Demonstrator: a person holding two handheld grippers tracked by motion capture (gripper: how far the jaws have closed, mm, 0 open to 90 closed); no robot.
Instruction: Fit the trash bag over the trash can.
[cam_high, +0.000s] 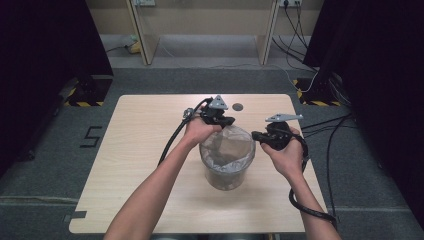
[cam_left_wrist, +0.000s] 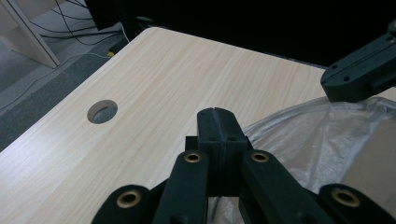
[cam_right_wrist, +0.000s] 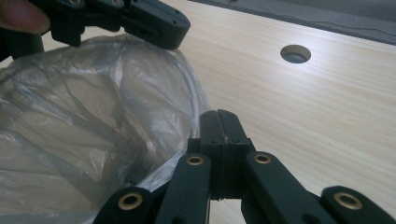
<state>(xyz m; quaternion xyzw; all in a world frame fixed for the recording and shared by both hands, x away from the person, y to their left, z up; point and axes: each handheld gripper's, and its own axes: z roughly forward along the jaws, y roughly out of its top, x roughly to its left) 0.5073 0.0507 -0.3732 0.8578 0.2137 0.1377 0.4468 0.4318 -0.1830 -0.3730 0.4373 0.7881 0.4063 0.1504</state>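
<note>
Small bin (cam_high: 227, 170) sits mid-table (cam_high: 140, 165), clear bag liner (cam_high: 227, 150) draped over its rim. Left gripper (cam_high: 223, 121) at the far rim, right gripper (cam_high: 256, 135) at the right rim; both sets of jaws pressed together, probably each pinching a bit of film, hard to confirm. Pull outward evenly and seat the liner without tearing.

Both forearms are showing bare, with no sleeves. The left gripper (cam_high: 226, 121) and right gripper (cam_high: 256, 135) are wearing matte black bodies, each carrying a grey three-cornered plate on top. Brass-ringed pivots are glinting along the black jaw links, small screws are dotting them, and thick black cables are trailing behind.
</note>
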